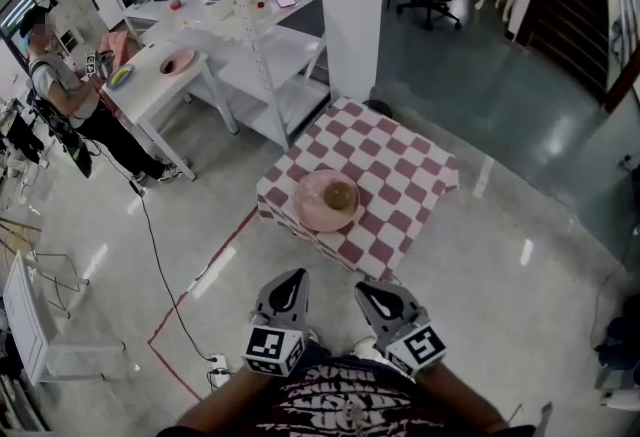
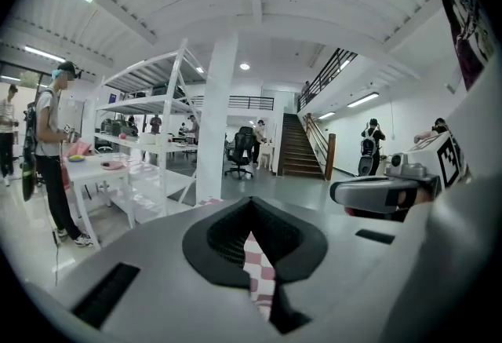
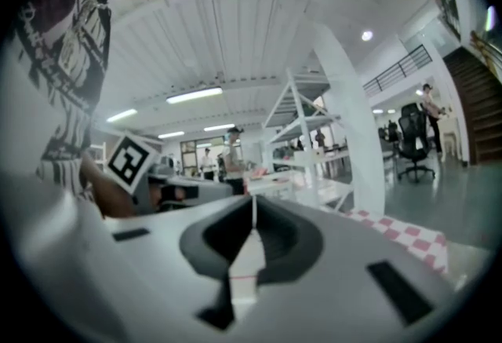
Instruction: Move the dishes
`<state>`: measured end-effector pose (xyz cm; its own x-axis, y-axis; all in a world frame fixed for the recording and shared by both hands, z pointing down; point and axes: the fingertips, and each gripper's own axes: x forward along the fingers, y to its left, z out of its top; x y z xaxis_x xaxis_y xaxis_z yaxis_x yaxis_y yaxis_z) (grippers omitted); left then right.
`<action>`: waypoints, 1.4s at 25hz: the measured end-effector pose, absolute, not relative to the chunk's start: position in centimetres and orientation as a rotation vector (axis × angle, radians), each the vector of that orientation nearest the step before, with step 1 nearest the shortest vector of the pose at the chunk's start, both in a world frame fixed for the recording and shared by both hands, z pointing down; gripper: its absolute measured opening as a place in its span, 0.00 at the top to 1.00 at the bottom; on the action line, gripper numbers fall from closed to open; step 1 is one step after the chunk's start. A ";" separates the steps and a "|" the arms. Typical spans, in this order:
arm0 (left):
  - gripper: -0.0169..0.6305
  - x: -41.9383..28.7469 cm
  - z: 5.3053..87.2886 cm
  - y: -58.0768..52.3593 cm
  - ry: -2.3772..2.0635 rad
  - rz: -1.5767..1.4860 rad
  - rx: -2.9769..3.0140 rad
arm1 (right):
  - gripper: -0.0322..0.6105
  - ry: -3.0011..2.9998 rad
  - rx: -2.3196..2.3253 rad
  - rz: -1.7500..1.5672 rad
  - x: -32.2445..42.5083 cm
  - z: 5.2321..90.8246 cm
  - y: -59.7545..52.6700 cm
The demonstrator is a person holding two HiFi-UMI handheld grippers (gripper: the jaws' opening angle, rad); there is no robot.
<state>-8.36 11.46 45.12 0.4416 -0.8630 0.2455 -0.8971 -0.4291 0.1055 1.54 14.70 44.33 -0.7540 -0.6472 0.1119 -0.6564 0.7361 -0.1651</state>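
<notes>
The plate [image 1: 310, 207] is pink, and its bowl [image 1: 340, 195] is brownish. The tablecloth [image 1: 400, 165] is checked red and white.

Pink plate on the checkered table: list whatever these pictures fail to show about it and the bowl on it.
- bowl contents: head view, too small to tell.
- pink plate, left gripper view: hidden behind the left gripper; only a strip of checkered cloth shows through the gap below its closed jaws.
- Plate and bowl, right gripper view: hidden behind the right gripper; only a blurred corner of the cloth shows at the right.
</notes>
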 end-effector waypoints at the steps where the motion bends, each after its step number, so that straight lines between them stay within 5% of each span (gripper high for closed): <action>1: 0.94 -8.7 45.2 11.5 -1.554 0.235 2.463 | 0.89 -2.891 1.073 0.298 1.5 44.1 14.3; 23: 0.94 -21.1 50.3 -5.8 -1.264 0.266 2.482 | 0.89 -2.670 1.323 0.384 -11.6 45.9 -1.9; 35: 0.94 -20.1 53.7 -12.3 -1.161 0.302 2.389 | 0.89 -2.588 1.386 0.489 -8.4 49.1 -7.1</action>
